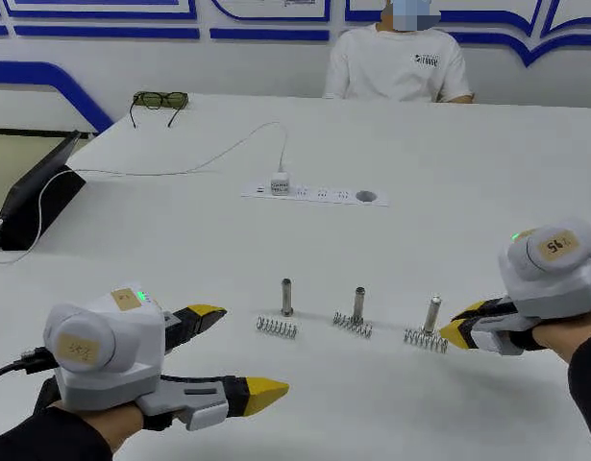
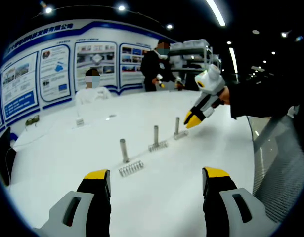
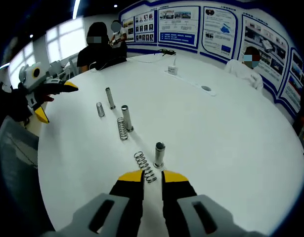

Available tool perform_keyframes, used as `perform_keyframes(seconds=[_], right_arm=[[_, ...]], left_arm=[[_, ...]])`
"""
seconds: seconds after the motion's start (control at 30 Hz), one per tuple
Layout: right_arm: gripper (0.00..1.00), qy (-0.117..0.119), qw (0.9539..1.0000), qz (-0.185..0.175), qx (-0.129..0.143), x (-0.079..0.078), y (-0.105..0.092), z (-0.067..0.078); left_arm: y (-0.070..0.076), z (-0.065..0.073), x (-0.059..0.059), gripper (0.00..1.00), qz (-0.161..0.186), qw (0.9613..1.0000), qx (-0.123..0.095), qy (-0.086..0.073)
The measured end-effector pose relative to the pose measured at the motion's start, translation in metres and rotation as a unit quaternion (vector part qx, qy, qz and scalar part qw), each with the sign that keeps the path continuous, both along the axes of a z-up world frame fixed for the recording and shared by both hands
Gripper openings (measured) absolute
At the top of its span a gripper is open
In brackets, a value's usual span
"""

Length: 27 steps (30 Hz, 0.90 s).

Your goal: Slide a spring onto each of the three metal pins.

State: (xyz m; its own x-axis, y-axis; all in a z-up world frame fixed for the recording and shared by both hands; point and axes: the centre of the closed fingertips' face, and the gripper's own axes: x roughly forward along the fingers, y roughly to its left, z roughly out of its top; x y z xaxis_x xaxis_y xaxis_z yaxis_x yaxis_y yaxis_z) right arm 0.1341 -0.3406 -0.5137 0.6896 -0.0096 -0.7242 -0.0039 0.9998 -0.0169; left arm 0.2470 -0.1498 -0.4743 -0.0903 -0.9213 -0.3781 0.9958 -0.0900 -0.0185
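Observation:
Three upright metal pins stand in a row on the white table [image 1: 449,173]: left pin [image 1: 286,296], middle pin [image 1: 358,304], right pin [image 1: 431,314]. A spring lies flat in front of each: left spring [image 1: 276,327], middle spring [image 1: 353,326], right spring [image 1: 426,339]. My left gripper [image 1: 237,351] hovers open to the left of the row, nothing between its jaws. My right gripper [image 1: 455,332] sits low at the right spring's outer end. In the right gripper view its jaws stand only narrowly apart [image 3: 152,176], with the near end of that spring [image 3: 144,167] at the gap, beside the pin [image 3: 159,154].
A power strip [image 1: 314,192] with a plugged charger and a white cable lies mid-table. Dark glasses [image 1: 160,99] rest at the far left. A black tablet [image 1: 36,192] leans at the left edge. A person [image 1: 399,62] sits at the far side.

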Motion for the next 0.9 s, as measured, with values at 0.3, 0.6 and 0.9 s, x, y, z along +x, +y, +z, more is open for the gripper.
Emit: perform_keyframes(seconds=[0.3, 0.6, 0.9], right_arm=[[0.15, 0.012, 0.9987, 0.051, 0.000, 0.003, 0.004, -0.011], [0.14, 0.032, 0.9943, 0.101, -0.013, 0.004, 0.005, -0.021], [0.12, 0.052, 0.9889, 0.137, -0.027, 0.006, 0.003, -0.028]], left_arm=[[-0.001, -0.003, -0.002, 0.77, -0.001, 1.0000, 0.005, 0.003], [-0.002, -0.007, -0.006, 0.76, -0.005, 0.9999, 0.013, 0.006], [-0.003, -0.008, -0.010, 0.75, -0.013, 0.9997, 0.018, 0.008]])
